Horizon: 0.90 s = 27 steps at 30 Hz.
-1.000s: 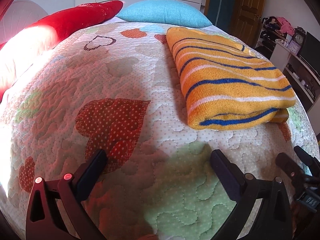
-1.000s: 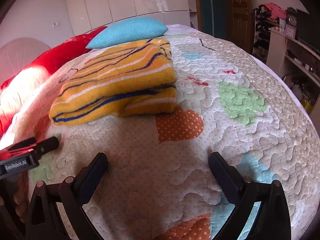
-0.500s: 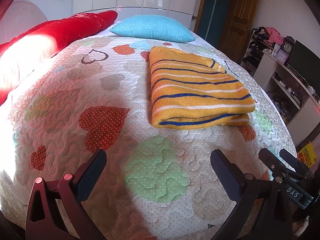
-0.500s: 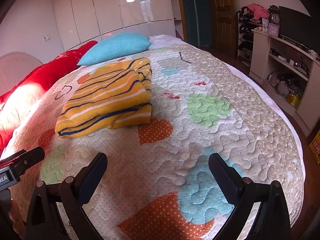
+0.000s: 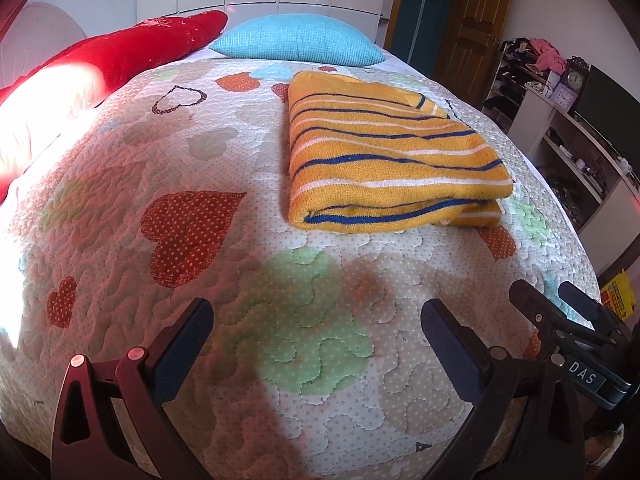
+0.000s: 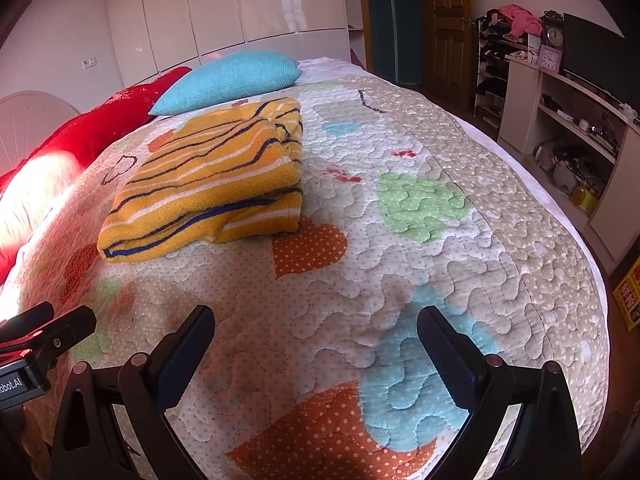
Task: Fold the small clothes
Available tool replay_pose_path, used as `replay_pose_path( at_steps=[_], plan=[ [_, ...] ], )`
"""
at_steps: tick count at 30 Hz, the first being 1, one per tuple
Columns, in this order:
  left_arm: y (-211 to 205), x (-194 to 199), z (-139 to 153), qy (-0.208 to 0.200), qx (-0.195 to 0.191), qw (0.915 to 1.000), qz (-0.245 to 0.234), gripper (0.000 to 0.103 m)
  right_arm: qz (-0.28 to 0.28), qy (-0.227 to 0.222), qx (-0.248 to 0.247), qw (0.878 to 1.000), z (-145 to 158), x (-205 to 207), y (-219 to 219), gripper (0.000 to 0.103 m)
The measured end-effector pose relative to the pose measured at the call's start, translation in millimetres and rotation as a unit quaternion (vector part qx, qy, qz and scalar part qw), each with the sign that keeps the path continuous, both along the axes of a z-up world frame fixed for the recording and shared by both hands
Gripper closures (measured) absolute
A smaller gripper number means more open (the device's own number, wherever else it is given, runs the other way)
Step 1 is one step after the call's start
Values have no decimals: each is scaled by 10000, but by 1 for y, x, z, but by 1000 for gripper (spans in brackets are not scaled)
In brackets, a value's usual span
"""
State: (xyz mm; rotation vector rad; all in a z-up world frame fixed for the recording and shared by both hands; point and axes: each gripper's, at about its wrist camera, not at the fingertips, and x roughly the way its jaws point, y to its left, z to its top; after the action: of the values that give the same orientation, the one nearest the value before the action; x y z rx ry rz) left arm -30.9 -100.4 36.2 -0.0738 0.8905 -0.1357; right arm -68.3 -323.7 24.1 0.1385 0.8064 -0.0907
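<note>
Both claws have drawn back toward the foot of the bed since a second ago, so the folded garment sits farther off than it did. The left claw (image 5: 316, 324) hangs with its fingers spread wide, nothing between them, over a green patch of the quilt (image 5: 200, 168). The right claw (image 6: 316, 330) is likewise spread and empty, above a blue and orange patch. Each claw's handle and whatever holds it are cut off by the bottom of its own view; in the left wrist view only the tips of the right claw poke in at the lower right edge.

Well ahead of both, the yellow sweater (image 5: 384, 152) lies folded flat on the quilt, touching neither claw. It has thin blue and white stripes, and a fold edge faces the claws, with a lower layer peeking out at its right corner. Behind it rest a blue pillow (image 5: 296, 40) and a red pillow (image 5: 132, 52), partly washed out by glare.
</note>
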Motion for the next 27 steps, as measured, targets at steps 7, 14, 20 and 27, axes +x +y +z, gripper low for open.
replay_pose_path(
  at_steps=[7, 14, 20, 27],
  plan=[
    [1, 1, -3, 28, 18, 10000, -13, 0, 48, 30, -44, 10000, -2, 2, 4, 0],
    [1, 3, -6, 80, 11, 10000, -20, 0, 96, 31, -113, 9999, -2, 3, 7, 0],
    [2, 3, -7, 101, -12, 9999, -21, 0, 118, 56, -203, 9997, -4, 4, 9, 0],
    [4, 5, -14, 219, -64, 9997, -10, 0, 147, 36, -312, 9994, -5, 3, 13, 0]
  ],
)
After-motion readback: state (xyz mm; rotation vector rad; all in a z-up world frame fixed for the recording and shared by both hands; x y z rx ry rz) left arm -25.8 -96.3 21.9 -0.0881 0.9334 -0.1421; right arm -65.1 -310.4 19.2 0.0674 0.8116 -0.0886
